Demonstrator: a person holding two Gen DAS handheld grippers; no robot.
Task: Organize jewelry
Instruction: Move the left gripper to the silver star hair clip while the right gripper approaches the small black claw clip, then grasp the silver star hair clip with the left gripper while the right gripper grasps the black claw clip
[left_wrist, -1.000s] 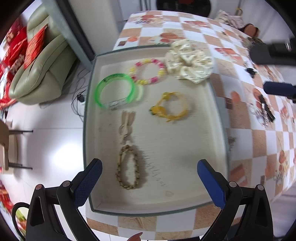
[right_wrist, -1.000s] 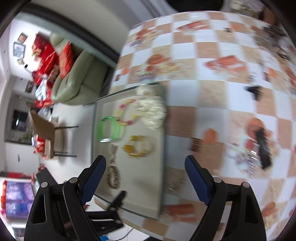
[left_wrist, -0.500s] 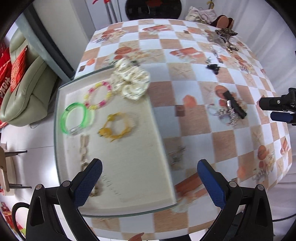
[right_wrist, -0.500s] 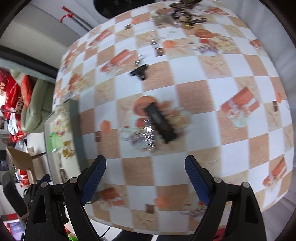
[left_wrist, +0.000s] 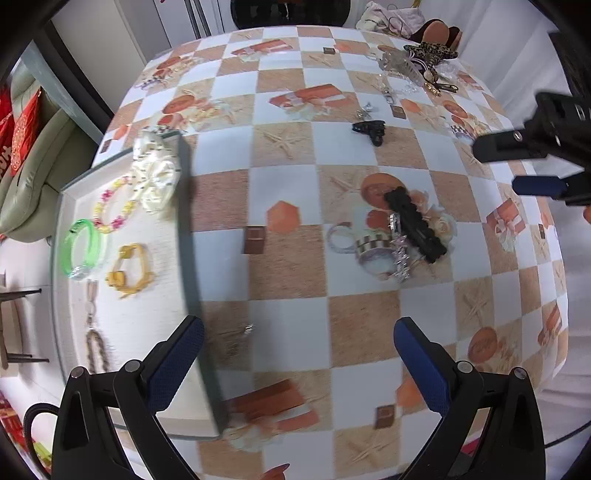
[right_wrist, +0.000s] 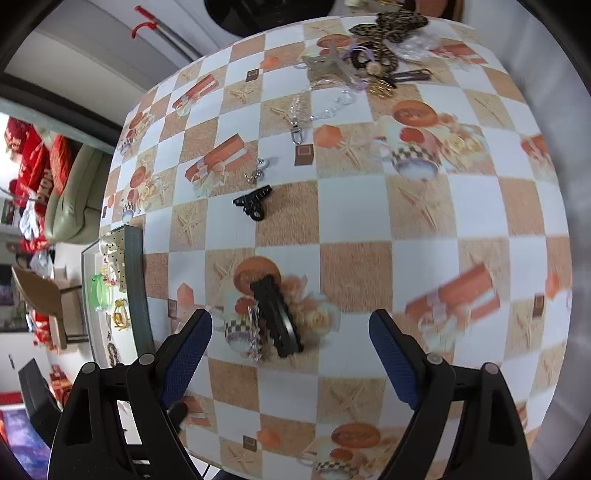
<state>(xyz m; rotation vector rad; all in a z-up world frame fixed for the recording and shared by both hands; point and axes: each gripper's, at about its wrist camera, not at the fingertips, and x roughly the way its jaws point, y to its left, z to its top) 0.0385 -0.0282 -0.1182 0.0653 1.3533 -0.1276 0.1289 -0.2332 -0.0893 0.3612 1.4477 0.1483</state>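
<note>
In the left wrist view a grey tray (left_wrist: 188, 236) at the left holds a cream scrunchie (left_wrist: 155, 173), a pink-and-yellow bead bracelet (left_wrist: 110, 210), a green bangle (left_wrist: 83, 251), a yellow bracelet (left_wrist: 129, 269) and a brown chain bracelet (left_wrist: 96, 350). My left gripper (left_wrist: 297, 328) hangs open over the checked tablecloth just right of the tray. A long black hair clip (right_wrist: 275, 317) lies beside a silver clip (right_wrist: 255, 332). My right gripper (right_wrist: 290, 321) is open above them, holding nothing, and it also shows in the left wrist view as the right gripper (left_wrist: 517, 168).
A small black claw clip (right_wrist: 253, 203) and a silver earring (right_wrist: 258, 171) lie farther back. A silver chain (right_wrist: 314, 110) leads to a pile of hair accessories (right_wrist: 376, 55) at the far edge. A sofa with red cushions (right_wrist: 55, 192) stands beyond the table.
Both grippers have swung rightward away from the tray. The left now looks at the tablecloth beside it; the right has arrived over the long black clip. Both stay open.
</note>
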